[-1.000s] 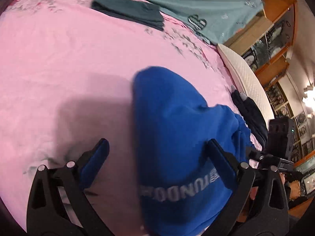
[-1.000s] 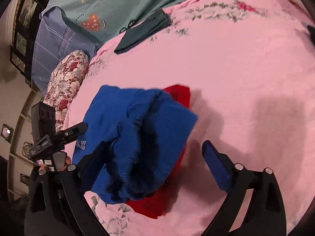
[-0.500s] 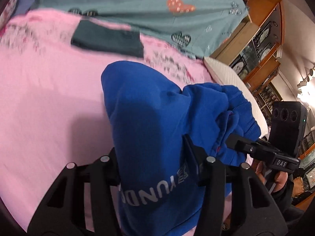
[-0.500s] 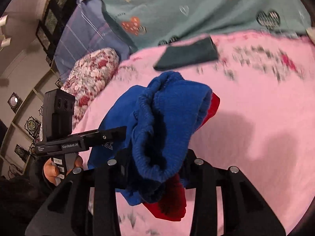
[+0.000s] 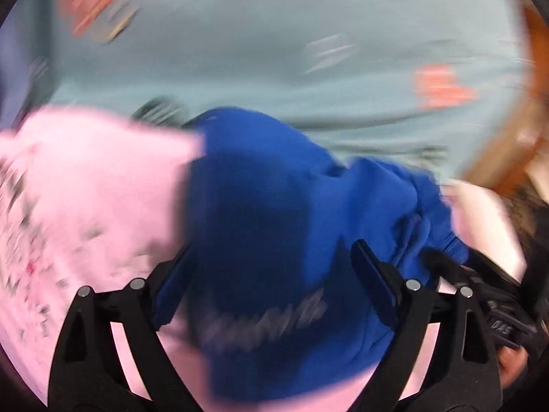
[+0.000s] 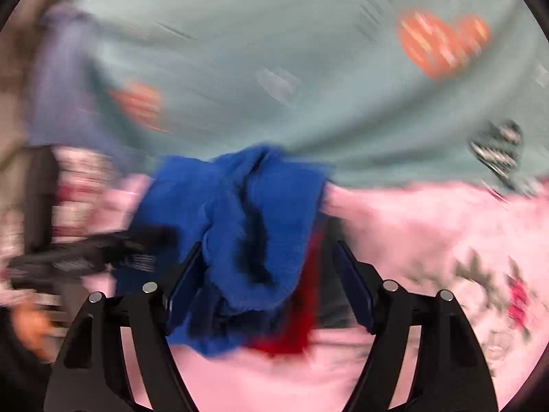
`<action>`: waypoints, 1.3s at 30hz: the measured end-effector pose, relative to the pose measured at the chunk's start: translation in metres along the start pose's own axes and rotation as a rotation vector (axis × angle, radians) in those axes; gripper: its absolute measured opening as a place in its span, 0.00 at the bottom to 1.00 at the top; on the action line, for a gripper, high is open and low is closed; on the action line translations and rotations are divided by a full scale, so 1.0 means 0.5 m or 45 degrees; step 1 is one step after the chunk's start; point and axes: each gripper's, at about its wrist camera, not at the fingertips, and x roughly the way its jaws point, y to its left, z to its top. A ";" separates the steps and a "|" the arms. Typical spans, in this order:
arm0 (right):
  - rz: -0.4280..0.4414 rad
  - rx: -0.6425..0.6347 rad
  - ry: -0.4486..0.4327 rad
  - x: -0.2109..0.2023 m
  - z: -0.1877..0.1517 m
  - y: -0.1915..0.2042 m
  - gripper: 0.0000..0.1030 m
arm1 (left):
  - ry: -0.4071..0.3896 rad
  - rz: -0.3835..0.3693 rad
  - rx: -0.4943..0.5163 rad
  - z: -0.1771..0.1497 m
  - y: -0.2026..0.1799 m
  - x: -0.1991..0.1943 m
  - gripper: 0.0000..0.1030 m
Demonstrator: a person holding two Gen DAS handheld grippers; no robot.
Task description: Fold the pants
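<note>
The blue pants [image 5: 260,189] lie bunched on the pink sheet, with grey lettering near the hem, and the picture is heavily smeared by motion. They fill the space between the fingers of my left gripper [image 5: 271,250], whose jaws are opening. In the right wrist view the pants' ribbed blue end [image 6: 240,206] and its red lining [image 6: 288,340] sit between the fingers of my right gripper [image 6: 267,244]. Its jaws are opening too, and a gap shows beside the right pad. The black body of the other gripper [image 5: 494,309] shows at the lower right of the left wrist view.
A teal quilt with orange hearts [image 5: 308,68] fills the far side of the bed. The pink floral sheet [image 5: 85,189] spreads around the pants. A dark folded garment [image 5: 158,111] lies near the quilt's edge. Wooden furniture [image 5: 514,137] stands at the right, and a floral pillow [image 6: 79,185] at the left.
Both grippers closed on the blue pants, lifted them and swept them toward the teal quilt. Both pairs of jaws now stand wider again, and the views have turned blurry.
</note>
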 end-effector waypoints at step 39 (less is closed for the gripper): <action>-0.231 0.028 -0.245 -0.663 -0.619 0.075 0.99 | -0.313 0.434 0.202 -0.718 -0.081 -0.644 0.98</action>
